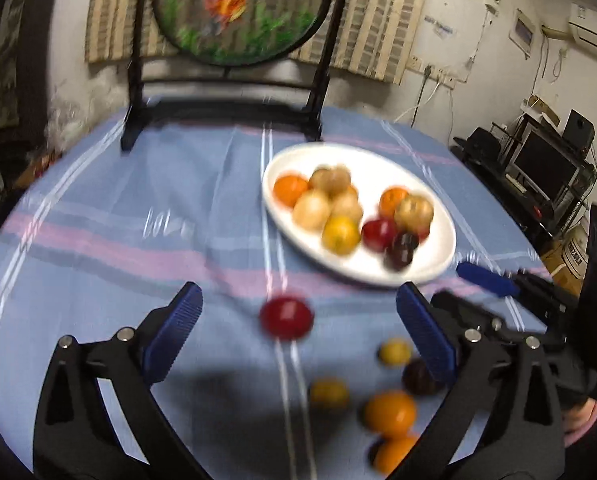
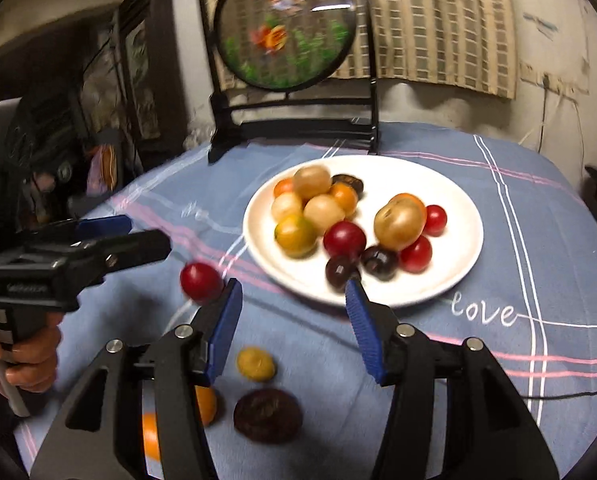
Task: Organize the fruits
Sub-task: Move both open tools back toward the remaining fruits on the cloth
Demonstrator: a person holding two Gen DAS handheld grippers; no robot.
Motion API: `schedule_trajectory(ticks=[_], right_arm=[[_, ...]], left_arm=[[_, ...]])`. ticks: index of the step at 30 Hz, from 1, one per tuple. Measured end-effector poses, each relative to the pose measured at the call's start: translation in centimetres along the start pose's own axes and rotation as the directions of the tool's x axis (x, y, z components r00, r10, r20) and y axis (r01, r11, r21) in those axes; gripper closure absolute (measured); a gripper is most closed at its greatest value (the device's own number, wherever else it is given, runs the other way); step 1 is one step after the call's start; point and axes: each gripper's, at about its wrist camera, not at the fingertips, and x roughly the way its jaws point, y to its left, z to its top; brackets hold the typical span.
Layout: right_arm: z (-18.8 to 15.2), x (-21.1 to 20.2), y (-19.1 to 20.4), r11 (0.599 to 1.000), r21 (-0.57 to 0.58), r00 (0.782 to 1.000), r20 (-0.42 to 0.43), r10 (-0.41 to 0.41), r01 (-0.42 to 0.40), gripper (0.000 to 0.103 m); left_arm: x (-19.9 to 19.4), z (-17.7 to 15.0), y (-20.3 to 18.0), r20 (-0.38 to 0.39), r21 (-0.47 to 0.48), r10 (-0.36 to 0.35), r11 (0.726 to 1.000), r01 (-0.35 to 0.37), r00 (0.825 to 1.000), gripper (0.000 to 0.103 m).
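Left gripper (image 1: 298, 320) spread, empty; red fruit (image 1: 286, 317) between its fingers on the tablecloth (image 1: 98, 220). Right gripper (image 2: 294, 304) spread, empty. White plate (image 1: 438, 256) of fruit at 1 o'clock; goldfish screen (image 1: 242, 12) at 12.

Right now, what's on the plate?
The plate holds a pile of fruit: orange, tan, red and dark ones such as this red one. Whatever lies beneath the pile is covered.

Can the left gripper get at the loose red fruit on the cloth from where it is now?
Probably yes. The left gripper is open, and the red fruit lies on the tablecloth roughly between its fingers with nothing in front; the plate sits beyond it.
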Motion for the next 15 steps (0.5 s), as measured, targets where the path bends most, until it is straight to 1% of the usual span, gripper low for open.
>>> schedule_trajectory(ticks=[2, 3, 5, 8, 11, 15], right_arm=[[-0.9, -0.1, 0.7, 1.0, -0.026, 1.0, -0.029, -0.008, 0.007, 0.048], [-1.3, -0.2, 0.9, 0.999, -0.038, 0.999, -0.046, -0.012, 0.01, 0.048], [-2.0, -0.6, 1.2, 0.998, -0.065, 0.997, -0.074, -0.028, 0.023, 0.048], [-2.9, -1.3, 1.6, 0.991, -0.125, 0.993, -0.101, -0.055, 0.042, 0.048], [-3.7, -1.3, 2.0, 0.984, -0.177, 0.989, -0.14, -0.055, 0.03, 0.048], [-4.6, -0.3, 2.4, 0.982, -0.187, 0.979, -0.202, -0.031, -0.008, 0.048]], left_arm=[[-0.1, -1.4, 0.7, -0.003, -0.027, 0.006, 1.0, -0.006, 1.0, 0.004], [-0.1, -2.1, 1.0, -0.01, -0.034, 0.023, 0.999, -0.024, 1.0, 0.004], [-0.2, -2.8, 1.1, -0.023, -0.016, 0.068, 0.998, -0.068, 0.997, 0.004], [-0.6, -3.2, 0.9, -0.003, -0.005, 0.101, 0.995, -0.101, 0.995, 0.003], [-0.7, -2.9, 1.0, -0.011, -0.02, 0.087, 0.996, -0.087, 0.996, 0.003], [-0.9, -3.1, 1.3, -0.012, -0.03, 0.076, 0.997, -0.076, 0.997, 0.003]])
